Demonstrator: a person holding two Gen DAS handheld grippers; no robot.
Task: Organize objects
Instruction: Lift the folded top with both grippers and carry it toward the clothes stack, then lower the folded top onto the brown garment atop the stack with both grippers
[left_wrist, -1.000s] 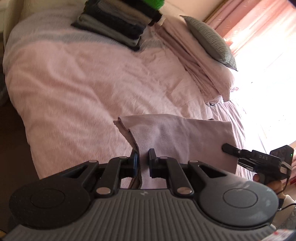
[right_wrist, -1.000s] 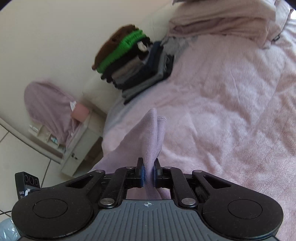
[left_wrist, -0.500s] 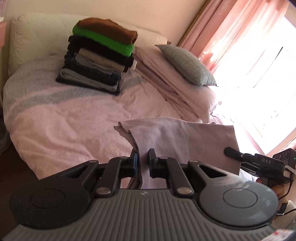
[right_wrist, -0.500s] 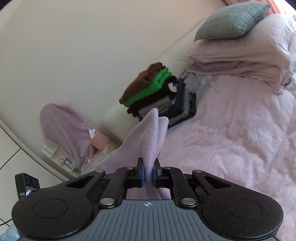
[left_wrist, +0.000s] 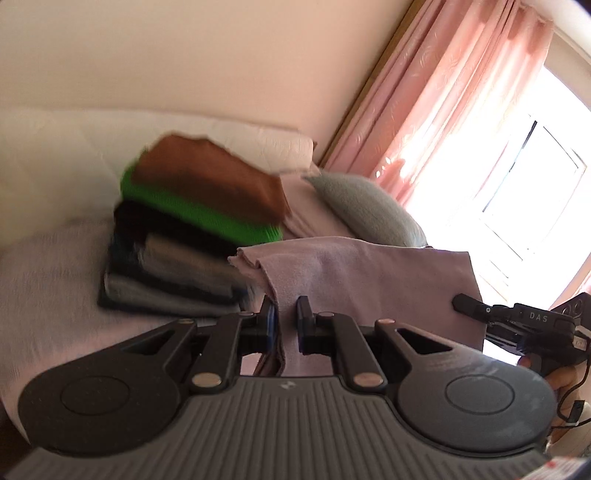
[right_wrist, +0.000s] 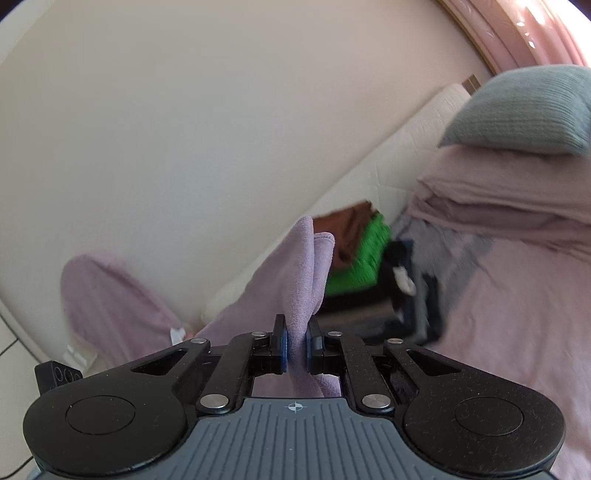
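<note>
1. Lilac soft cloth towel (left_wrist: 369, 280) is held up in the air between both grippers, above the pink bedspread (left_wrist: 48, 295), stretched out as a folded panel.
2. Left gripper (left_wrist: 286, 325) has one edge of the towel hanging between its blue-padded fingers. The fabric lies against the left pad with a small gap showing beside the right one, so it looks like a pinch on the towel edge.
3. Right gripper (right_wrist: 297, 349) is pressed together on the towel's other end, the cloth bunched up and poking out above the fingers. From the left wrist view its black finger tip sits at the towel's far right edge (left_wrist: 467, 304).
4. Behind the towel sits a stack of folded clothes (left_wrist: 192, 236) on the bed: brown on top, bright green under it, then dark and grey layers. It's blurry in both views.
5. Grey knitted pillow (right_wrist: 524, 110) rests on folded pink bedding (right_wrist: 517, 195) right of the stack, near the pink curtains (left_wrist: 461, 92).
</note>
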